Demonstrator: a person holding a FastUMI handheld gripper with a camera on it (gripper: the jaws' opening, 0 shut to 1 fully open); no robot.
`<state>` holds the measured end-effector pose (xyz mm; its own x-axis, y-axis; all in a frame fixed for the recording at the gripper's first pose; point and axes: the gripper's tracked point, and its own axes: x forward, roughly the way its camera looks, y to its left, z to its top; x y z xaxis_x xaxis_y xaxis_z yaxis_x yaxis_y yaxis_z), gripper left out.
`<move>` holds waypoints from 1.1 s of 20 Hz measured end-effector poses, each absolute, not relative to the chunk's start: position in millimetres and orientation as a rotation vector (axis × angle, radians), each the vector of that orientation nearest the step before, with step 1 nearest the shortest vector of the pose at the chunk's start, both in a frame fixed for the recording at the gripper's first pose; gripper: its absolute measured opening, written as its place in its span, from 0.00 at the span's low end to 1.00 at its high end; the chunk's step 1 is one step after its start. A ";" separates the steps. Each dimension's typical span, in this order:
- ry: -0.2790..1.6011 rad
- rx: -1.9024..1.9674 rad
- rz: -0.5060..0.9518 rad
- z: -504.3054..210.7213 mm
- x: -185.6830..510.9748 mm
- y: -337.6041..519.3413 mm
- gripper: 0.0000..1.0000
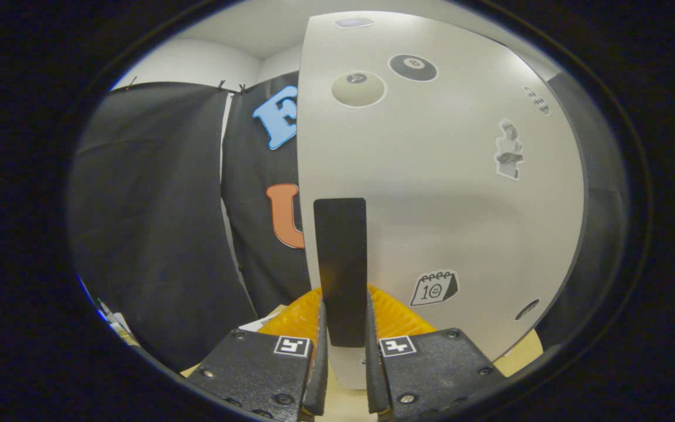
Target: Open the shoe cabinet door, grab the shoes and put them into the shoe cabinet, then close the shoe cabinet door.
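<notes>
Gripping door handle [340, 264] btwn gripper [346, 328] fingers.

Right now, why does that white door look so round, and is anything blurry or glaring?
In the gripper view, the fisheye lens bows the white cabinet door into a dome; soft shading crosses its middle, without harsh glare. The stickers look sharp. The gripper has its fingers on either side of the black handle, apparently pressing on it.

"10" on door's calendar sticker [434, 288], seemingly
</notes>
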<state>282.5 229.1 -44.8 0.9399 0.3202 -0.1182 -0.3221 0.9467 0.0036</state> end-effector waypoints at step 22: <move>0.084 0.013 0.127 -48.3 61.0 2.8 0.18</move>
